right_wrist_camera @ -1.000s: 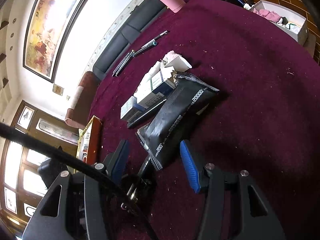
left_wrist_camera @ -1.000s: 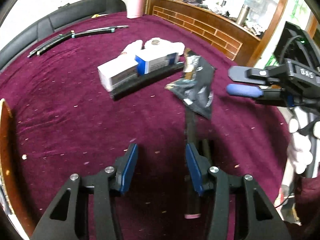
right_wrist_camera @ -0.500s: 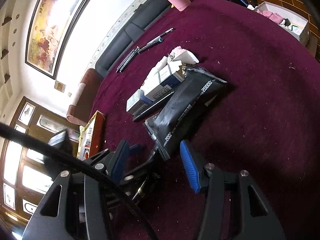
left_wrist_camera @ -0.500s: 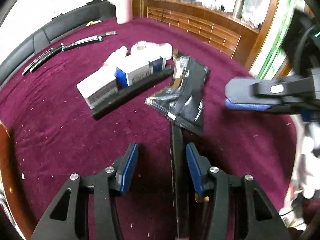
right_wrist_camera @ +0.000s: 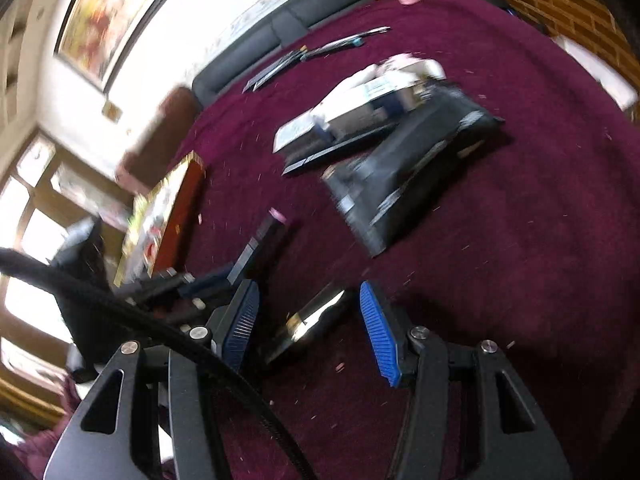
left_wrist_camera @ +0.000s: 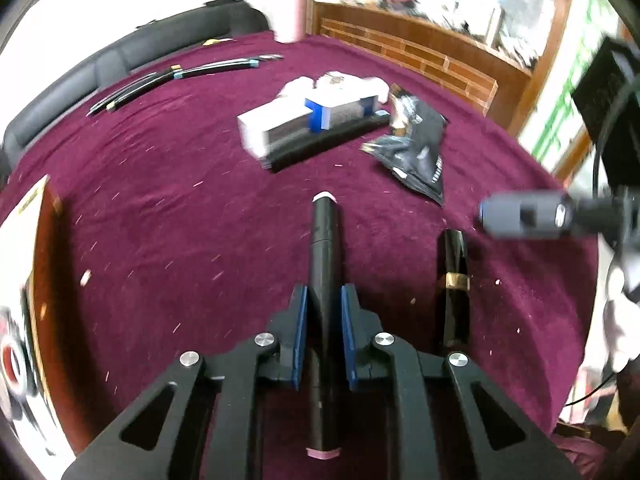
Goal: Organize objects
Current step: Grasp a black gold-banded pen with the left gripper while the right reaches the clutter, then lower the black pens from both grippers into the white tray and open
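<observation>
A black marker [left_wrist_camera: 325, 240] with pink ends sticks out forward from my left gripper [left_wrist_camera: 324, 300]. The jaws are closing and both blue pads press on its barrel. The same marker [right_wrist_camera: 266, 236] shows in the right wrist view, to the left of my right gripper [right_wrist_camera: 308, 286]. That gripper is open, and a glossy black pen with a gold band [right_wrist_camera: 316, 316] lies on the maroon cloth between its fingers, untouched. In the left wrist view this pen [left_wrist_camera: 454, 264] lies just right of my left gripper.
On the maroon cloth [left_wrist_camera: 160, 200] farther off lie a black foil pouch [left_wrist_camera: 416, 152], white and blue boxes [left_wrist_camera: 312, 118] and a long black bar [left_wrist_camera: 328, 142]. Several pens [left_wrist_camera: 184, 76] and a pink bottle [left_wrist_camera: 290, 16] sit at the far edge. A red framed board [left_wrist_camera: 36, 280] is at left.
My left gripper has shut on the black marker, which earlier lay by its right finger. My right gripper has swung over, and the gold-banded pen now lies between its fingers.
</observation>
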